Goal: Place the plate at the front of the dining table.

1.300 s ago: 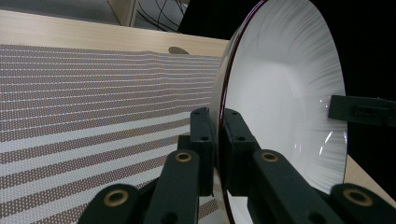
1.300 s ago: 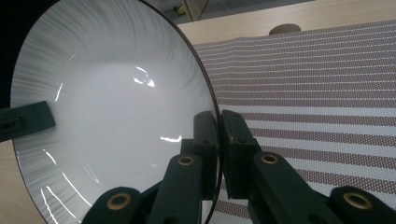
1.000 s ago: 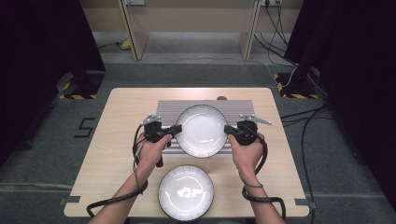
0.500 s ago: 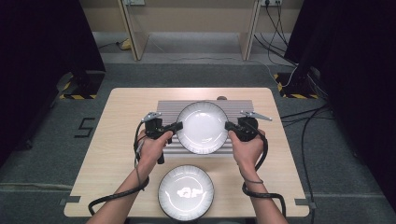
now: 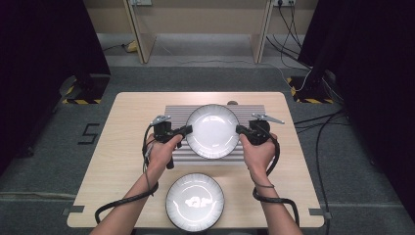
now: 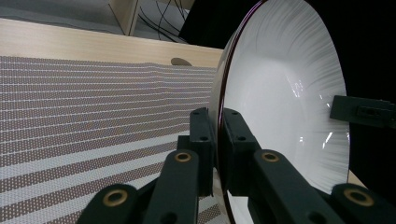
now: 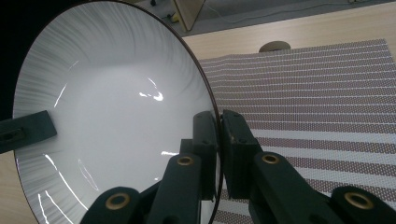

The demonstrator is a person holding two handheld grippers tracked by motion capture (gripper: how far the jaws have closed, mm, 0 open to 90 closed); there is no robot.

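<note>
Step in hand: both grippers are carrying one white plate (image 5: 213, 131) between them, over the striped mat (image 5: 172, 111); my judgement is that it is being lifted or placed there.
Left gripper (image 5: 186, 130): its jaws are pinching the plate's near rim, one pad on each face, seen in the left gripper view (image 6: 218, 149).
Right gripper (image 5: 240, 129): its jaws are pinching the opposite rim the same way (image 7: 218, 154).
Plate's place: it is spanning the gap from one pair of jaws to the other, clear of the second plate (image 5: 195, 202) on the tabletop (image 5: 132, 105).
Plate's facing: its hollow is facing upward; being round, it has no long axis, and the line between the two grips is running across the mat.
Next move: probably both hands moving together, keeping the rim level, before either pair of jaws is spreading.
</note>
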